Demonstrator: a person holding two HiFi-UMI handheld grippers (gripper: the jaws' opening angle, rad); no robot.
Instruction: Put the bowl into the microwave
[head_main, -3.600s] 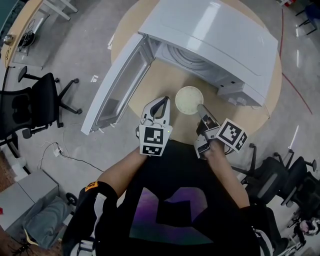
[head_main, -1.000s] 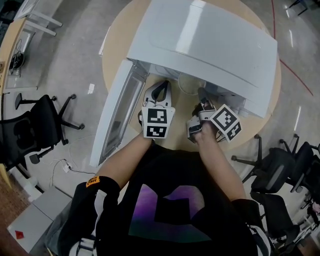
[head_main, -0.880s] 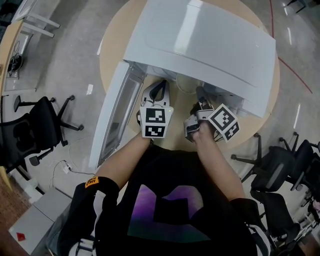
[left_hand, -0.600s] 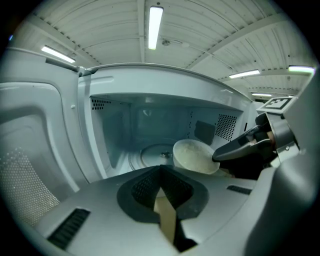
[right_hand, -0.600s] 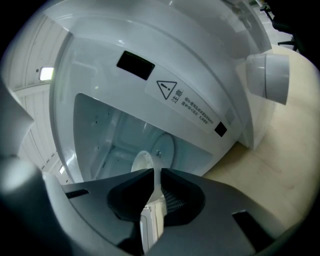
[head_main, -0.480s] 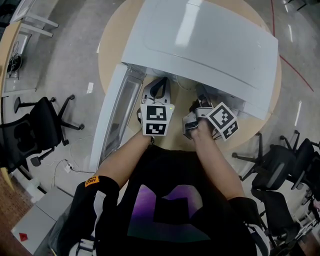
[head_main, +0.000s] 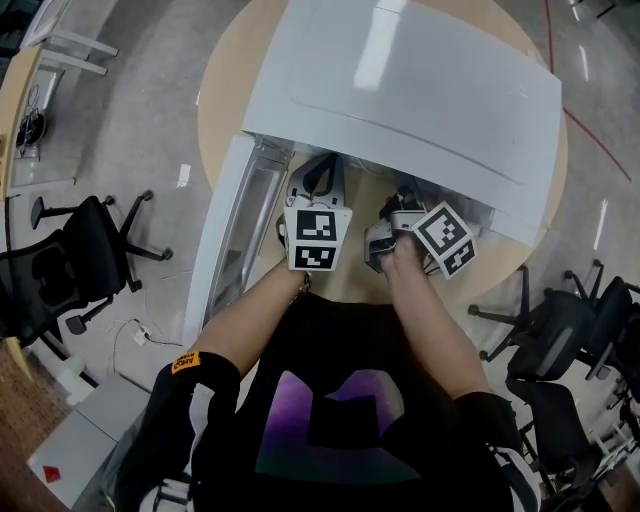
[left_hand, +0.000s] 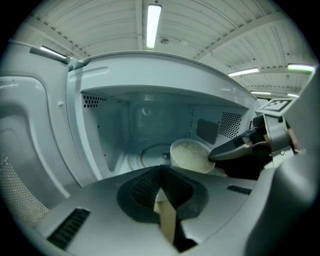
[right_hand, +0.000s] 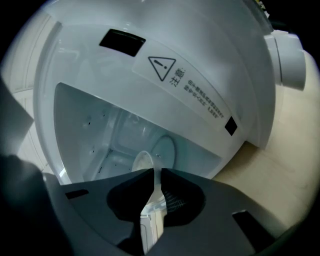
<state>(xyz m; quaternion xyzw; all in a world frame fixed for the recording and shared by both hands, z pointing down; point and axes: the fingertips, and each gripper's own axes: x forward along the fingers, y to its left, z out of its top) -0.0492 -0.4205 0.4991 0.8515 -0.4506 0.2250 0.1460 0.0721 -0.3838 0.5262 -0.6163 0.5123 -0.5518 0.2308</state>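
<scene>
Both grippers have gone forward from the bare table edge to the mouth of the microwave, and the bowl, which stood in the open on the round wooden table, is now out of sight under the oven's top in the head view. The left gripper view shows the white bowl inside the cavity, at the front right, beside the glass turntable; whether it rests on the floor or hangs above it cannot be told. The right gripper is clamped on the bowl's near rim, with the thin white edge between its jaws. The left gripper is at the cavity's opening with its jaws closed together and nothing between them. The microwave door stands swung open to the left.
</scene>
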